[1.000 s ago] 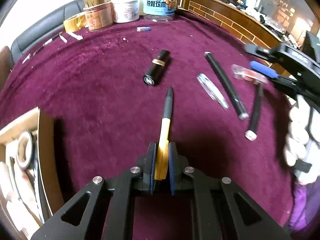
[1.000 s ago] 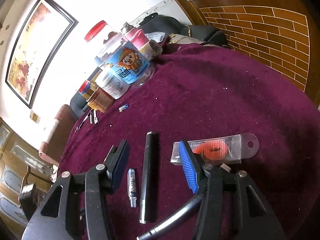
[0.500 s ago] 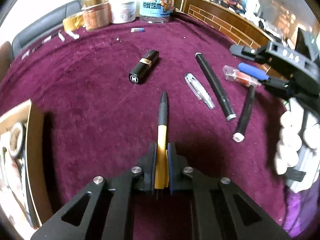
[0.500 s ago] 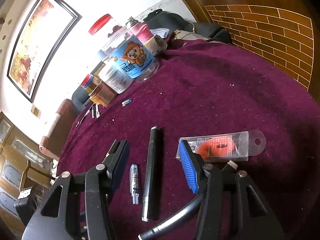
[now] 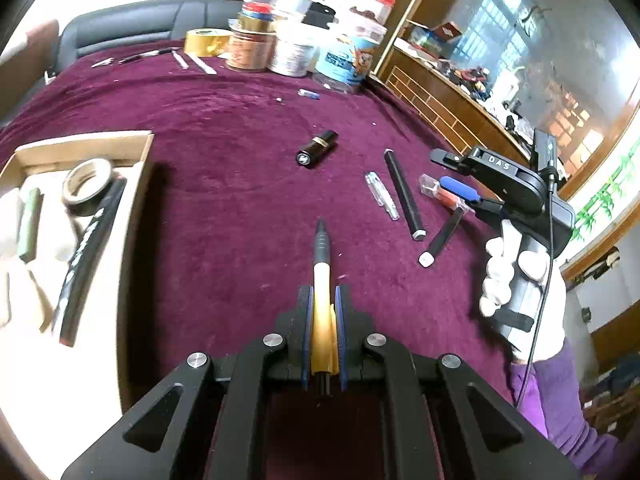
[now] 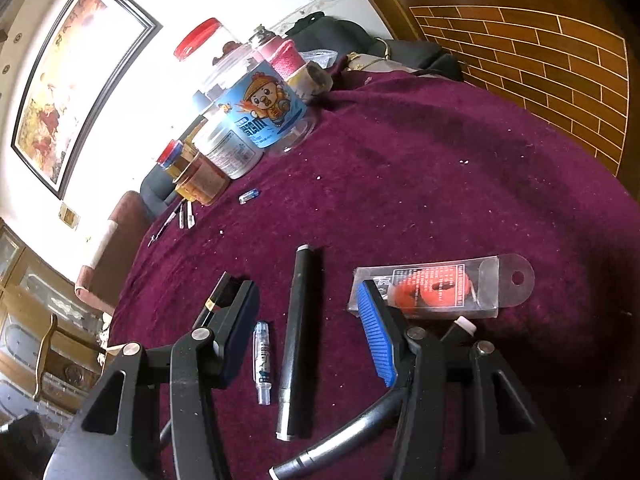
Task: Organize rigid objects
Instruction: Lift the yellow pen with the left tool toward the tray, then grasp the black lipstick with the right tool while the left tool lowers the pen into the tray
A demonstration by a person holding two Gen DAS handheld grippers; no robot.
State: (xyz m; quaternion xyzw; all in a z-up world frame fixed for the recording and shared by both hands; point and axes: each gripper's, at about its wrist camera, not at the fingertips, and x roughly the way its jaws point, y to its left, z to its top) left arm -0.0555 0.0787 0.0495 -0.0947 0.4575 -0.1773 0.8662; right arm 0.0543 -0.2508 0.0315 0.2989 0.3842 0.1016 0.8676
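Observation:
My left gripper (image 5: 322, 304) is shut on a yellow and black pen (image 5: 321, 272), held above the purple cloth, tip pointing forward. My right gripper (image 6: 308, 312) is open and empty, low over a long black tube (image 6: 296, 336) and a small clear cap (image 6: 262, 360). A clear packet with an orange part (image 6: 436, 290) lies by its right finger. In the left wrist view the right gripper (image 5: 460, 176) stands at the right, over the black tube (image 5: 404, 194), a clear cap (image 5: 382, 196) and a second black stick (image 5: 442, 236). A black lipstick (image 5: 316, 148) lies farther back.
An open cardboard box (image 5: 86, 144) with a tape roll (image 5: 86, 184) and a black tube sits at the left. Jars and tape rolls (image 5: 292, 48) crowd the table's far edge; the big blue-labelled jar (image 6: 260, 112) shows in the right wrist view. A brick-pattern counter (image 6: 540, 60) stands beyond.
My left gripper has lifted and drawn back to the left with the pen, bringing the box more into view. My right gripper stays open, shifted slightly over the black tube.

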